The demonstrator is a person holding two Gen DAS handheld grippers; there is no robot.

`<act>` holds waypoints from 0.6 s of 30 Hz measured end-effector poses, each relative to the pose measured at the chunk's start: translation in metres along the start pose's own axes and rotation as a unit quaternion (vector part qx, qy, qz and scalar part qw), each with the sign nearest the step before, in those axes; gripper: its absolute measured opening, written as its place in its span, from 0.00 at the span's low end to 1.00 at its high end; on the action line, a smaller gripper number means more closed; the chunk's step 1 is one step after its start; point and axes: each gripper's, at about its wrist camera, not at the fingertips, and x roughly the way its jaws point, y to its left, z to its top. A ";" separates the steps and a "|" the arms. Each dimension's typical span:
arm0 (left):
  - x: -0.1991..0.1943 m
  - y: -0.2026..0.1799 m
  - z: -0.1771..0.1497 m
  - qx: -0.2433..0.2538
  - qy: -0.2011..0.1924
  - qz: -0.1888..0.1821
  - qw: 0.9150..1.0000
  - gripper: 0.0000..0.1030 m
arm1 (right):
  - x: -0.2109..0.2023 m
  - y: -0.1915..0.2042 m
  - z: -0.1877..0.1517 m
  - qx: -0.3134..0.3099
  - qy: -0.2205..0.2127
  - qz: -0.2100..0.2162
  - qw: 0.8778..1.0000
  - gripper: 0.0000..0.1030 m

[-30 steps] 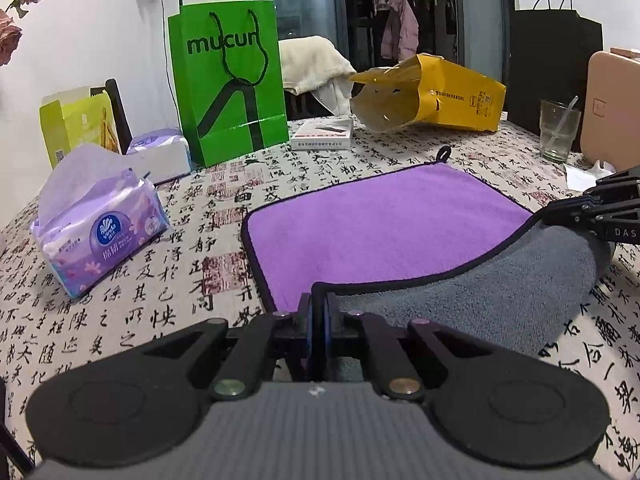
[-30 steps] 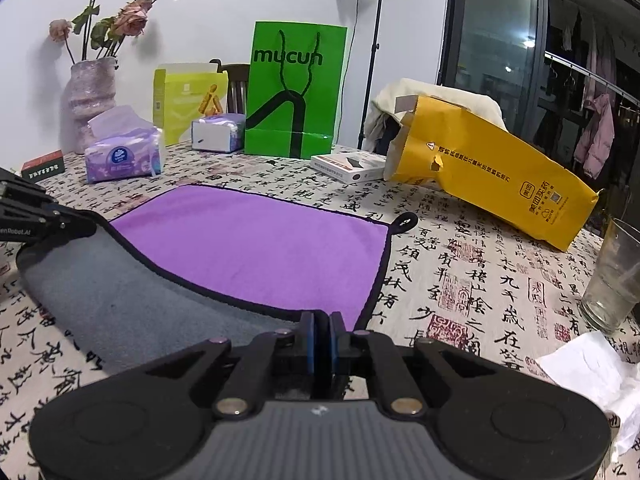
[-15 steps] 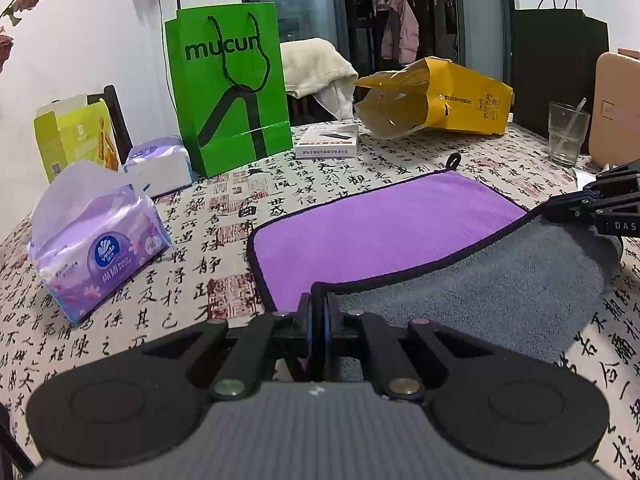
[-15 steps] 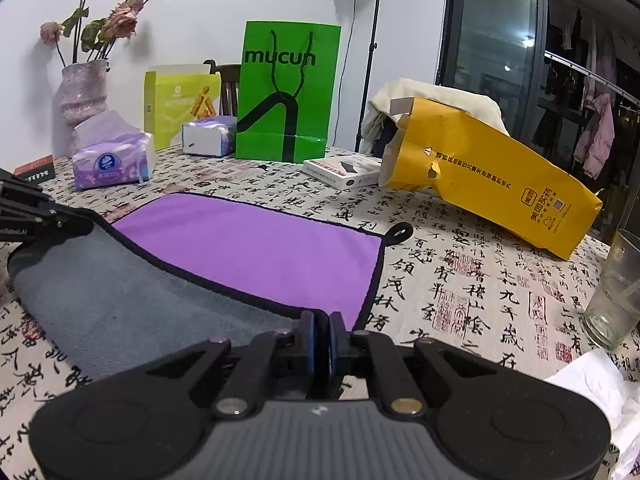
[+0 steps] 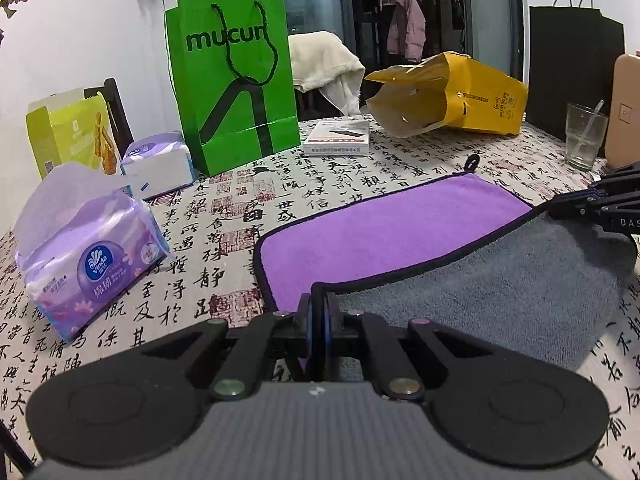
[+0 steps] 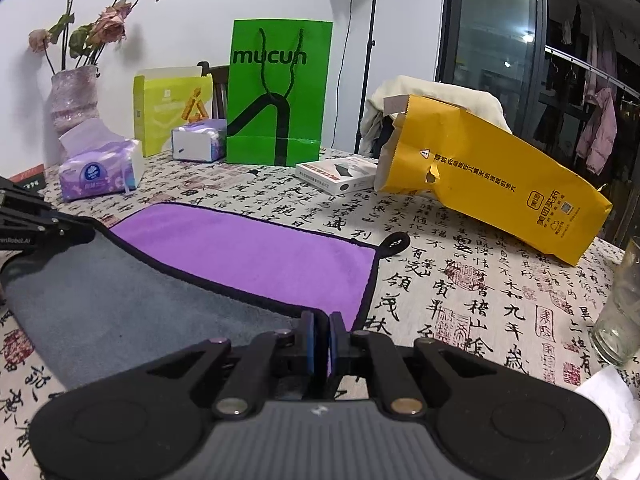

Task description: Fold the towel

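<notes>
Left claw (image 5: pixel 318 312) and right claw (image 6: pixel 321 330) each pinch a corner of the purple-and-grey black-edged microfibre towel (image 5: pixel 400 224), raised and folded over

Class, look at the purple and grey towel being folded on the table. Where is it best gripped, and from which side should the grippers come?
Grip the towel at the two corners of its near hem, as the left gripper and right gripper do, coming in from the near side. The black piped edge is thin and flat, so shut jaws can pinch it; the lifted edge sags between them, grey underside up, which suggests one central grip would let it droop.
</notes>
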 end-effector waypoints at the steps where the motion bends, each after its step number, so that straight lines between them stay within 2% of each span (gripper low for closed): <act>1: 0.001 0.000 0.001 0.000 -0.001 0.001 1.000 0.06 | 0.002 -0.001 0.000 0.002 0.000 0.001 1.000 0.07; 18: 0.024 0.011 0.016 -0.016 -0.004 0.005 1.000 0.06 | 0.027 -0.018 0.011 0.016 0.005 0.001 1.000 0.07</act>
